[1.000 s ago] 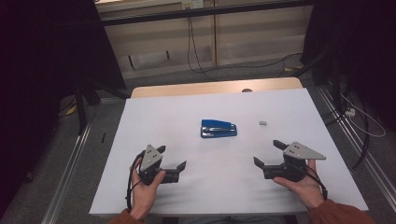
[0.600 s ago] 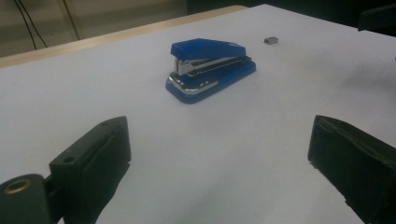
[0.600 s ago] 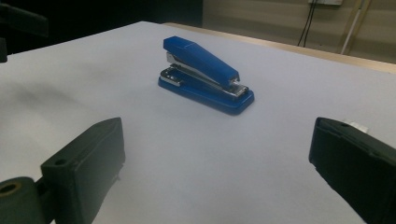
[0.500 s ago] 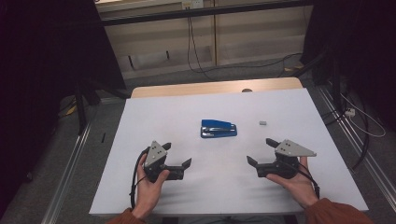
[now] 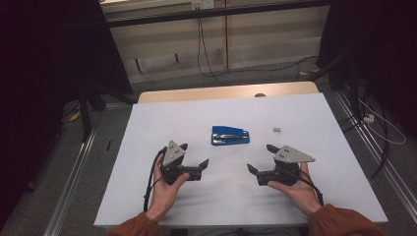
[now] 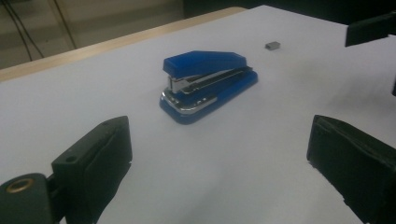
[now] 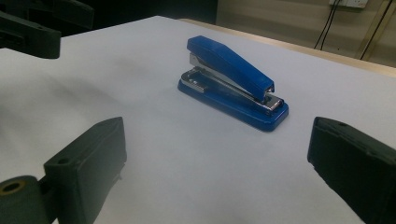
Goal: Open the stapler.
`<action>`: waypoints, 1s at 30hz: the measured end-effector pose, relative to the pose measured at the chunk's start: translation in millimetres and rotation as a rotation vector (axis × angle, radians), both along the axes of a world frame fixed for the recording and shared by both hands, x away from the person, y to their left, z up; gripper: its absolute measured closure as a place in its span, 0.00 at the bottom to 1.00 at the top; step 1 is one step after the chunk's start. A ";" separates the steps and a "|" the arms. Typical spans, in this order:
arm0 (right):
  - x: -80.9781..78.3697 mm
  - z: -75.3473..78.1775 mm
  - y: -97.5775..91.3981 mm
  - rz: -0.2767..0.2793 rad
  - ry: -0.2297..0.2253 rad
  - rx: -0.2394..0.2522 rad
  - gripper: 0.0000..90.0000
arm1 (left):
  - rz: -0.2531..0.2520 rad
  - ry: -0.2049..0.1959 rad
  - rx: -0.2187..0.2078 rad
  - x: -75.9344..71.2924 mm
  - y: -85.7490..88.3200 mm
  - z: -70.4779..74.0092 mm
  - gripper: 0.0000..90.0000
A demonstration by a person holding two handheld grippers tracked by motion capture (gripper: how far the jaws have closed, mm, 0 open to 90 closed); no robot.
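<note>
Blue plastic-and-metal stapler (image 5: 230,135) lies flat near the middle of the white table sheet (image 5: 147,147), closed, long axis across the table; left gripper (image 5: 195,155) sits near-left of it, jaws spread wide, nothing between them; right gripper (image 5: 262,158) sits near-right, jaws also spread wide and empty; both are well apart from the stapler, 1 on each side, each held in a hand on the near half of the sheet; in the left gripper view the stapler (image 6: 208,83) sits ahead between the 2 black jaws (metal nose facing that camera); small grey staple block (image 5: 277,130) lies apart to the stapler's right, not touching it
</note>
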State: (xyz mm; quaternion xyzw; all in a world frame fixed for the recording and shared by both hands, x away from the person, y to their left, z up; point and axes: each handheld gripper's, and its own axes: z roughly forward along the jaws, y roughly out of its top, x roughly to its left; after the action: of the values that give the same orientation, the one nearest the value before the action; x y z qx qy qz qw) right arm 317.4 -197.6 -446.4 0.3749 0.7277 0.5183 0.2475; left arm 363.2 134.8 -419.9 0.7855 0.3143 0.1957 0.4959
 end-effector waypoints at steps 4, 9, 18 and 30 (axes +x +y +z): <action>3.9 -0.2 3.2 0.003 0.001 -0.001 0.05 | 0.004 0.000 0.008 6.2 -5.1 3.9 0.08; 7.4 0.4 7.8 0.006 -0.009 -0.001 0.05 | -0.005 -0.013 0.019 11.7 -12.1 12.4 0.08; 16.0 3.3 20.6 0.012 -0.036 0.016 0.07 | -0.016 -0.017 0.034 31.8 -20.2 6.8 0.08; 32.3 0.6 37.4 0.033 -0.016 0.013 0.13 | -0.023 -0.023 0.014 46.5 -19.3 3.9 0.07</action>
State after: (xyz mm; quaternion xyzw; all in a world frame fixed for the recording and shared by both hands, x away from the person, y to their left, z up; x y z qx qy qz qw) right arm 349.7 -160.2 -445.8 0.3604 0.7283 0.5301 0.2423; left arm 409.7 115.5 -416.0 0.7901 0.2984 0.2011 0.4963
